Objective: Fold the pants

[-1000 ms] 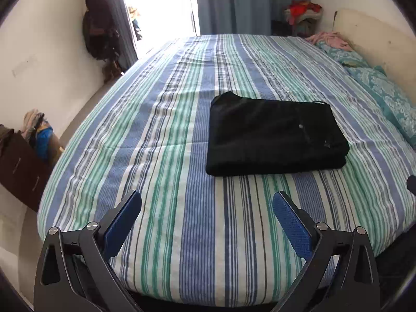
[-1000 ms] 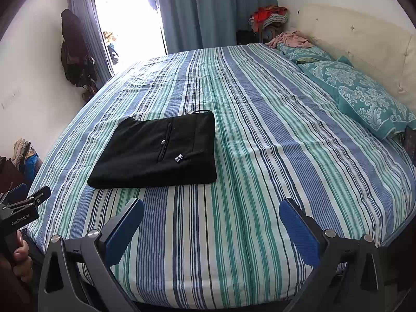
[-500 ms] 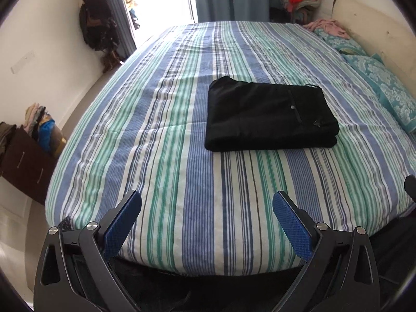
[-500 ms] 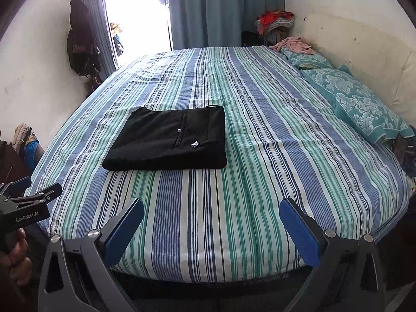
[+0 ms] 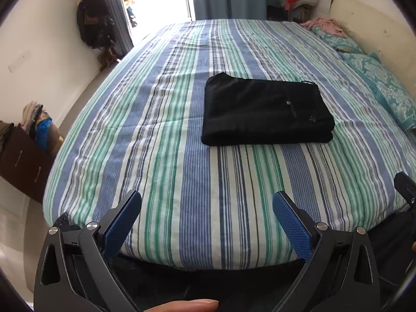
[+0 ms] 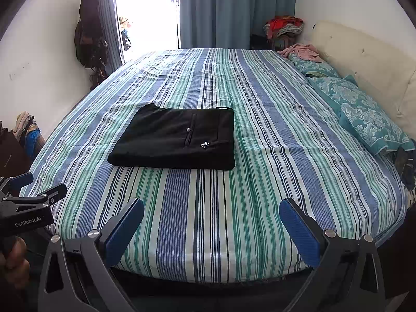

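the black pants (image 5: 266, 109) are lying folded in a neat rectangle midway across the striped bed (image 5: 182, 182), nearer its front edge, while the left gripper (image 5: 206, 208) and right gripper (image 6: 211, 214) are being held spread wide and empty off that edge, so the stack is best being left untouched.

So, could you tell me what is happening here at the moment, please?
A person holds a gripper in each hand at the foot of a bed with a striped sheet. The black pants lie folded into a neat rectangle on the sheet. Neither gripper touches them: the left gripper and the right gripper both have their jaws wide open and empty, short of the pants. The folding looks done.
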`<action>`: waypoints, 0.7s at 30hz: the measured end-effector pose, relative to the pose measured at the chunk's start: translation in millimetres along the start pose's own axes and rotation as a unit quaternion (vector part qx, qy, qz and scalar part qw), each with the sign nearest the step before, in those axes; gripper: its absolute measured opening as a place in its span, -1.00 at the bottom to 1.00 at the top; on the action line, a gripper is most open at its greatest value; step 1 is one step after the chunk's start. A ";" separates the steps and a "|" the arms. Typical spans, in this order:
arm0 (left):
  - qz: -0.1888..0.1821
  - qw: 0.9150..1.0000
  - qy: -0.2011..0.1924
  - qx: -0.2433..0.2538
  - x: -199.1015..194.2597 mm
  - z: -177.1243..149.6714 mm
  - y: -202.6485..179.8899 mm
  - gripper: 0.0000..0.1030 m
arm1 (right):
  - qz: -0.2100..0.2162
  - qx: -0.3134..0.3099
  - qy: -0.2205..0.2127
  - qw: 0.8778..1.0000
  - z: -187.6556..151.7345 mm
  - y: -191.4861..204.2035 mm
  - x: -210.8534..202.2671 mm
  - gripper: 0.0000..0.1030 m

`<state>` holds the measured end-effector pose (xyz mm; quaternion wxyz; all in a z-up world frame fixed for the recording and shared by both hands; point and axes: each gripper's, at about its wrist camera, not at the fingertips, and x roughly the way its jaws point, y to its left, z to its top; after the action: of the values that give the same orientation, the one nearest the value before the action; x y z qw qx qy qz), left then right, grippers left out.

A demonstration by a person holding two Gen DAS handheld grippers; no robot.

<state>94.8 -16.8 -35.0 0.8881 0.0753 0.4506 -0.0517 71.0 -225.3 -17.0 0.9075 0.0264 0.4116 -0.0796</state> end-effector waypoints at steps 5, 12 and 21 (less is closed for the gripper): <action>-0.006 1.000 0.004 0.000 -4.5 -1.2 0.3 0.97 | -0.004 -0.006 0.000 1.000 -1.7 5.5 -5.9 1.00; -0.008 1.000 0.002 0.003 -10.2 -2.1 0.3 0.97 | -0.011 -0.013 -0.007 1.000 -0.1 9.4 -12.9 1.00; -0.008 1.000 0.003 0.000 -14.3 -2.0 2.1 0.97 | -0.013 -0.008 -0.004 1.000 -0.6 9.8 -15.1 1.00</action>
<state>85.1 -14.1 -24.4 0.8862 0.0721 0.4540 -0.0586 62.4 -213.7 -6.3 0.9083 0.0138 0.4087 -0.0886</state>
